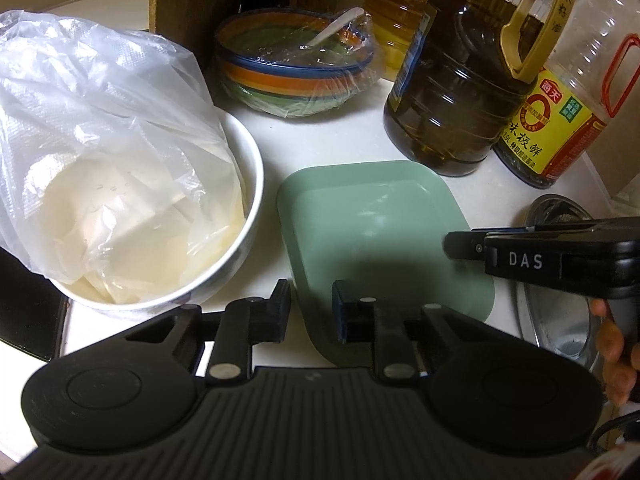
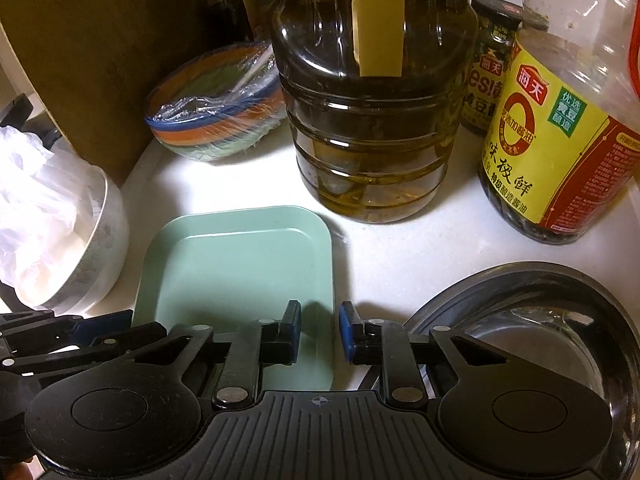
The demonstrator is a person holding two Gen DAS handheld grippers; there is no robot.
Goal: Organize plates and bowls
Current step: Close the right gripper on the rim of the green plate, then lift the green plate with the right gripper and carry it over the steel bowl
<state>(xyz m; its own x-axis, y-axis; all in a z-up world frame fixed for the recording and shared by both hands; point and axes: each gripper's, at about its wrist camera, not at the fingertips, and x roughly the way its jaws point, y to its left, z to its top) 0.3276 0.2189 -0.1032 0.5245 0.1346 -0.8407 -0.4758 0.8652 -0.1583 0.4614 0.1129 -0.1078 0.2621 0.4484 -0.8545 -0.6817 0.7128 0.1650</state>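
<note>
A pale green square plate (image 1: 384,236) lies flat on the white counter; it also shows in the right wrist view (image 2: 240,264). My left gripper (image 1: 311,308) is open and empty, its fingers straddling the plate's near left edge. My right gripper (image 2: 320,332) is open and empty over the plate's right edge; it enters the left wrist view from the right (image 1: 460,246). A white bowl (image 1: 240,248) with a plastic bag of white food stands left of the plate. A striped bowl (image 1: 296,64) under cling film stands behind. A steel bowl (image 2: 532,320) sits right of the plate.
A large oil jug (image 2: 372,120) and a soy sauce bottle (image 2: 560,152) stand close behind the plate. A small sauce jar (image 2: 488,72) is behind them. A brown board (image 2: 100,60) stands upright at the back left.
</note>
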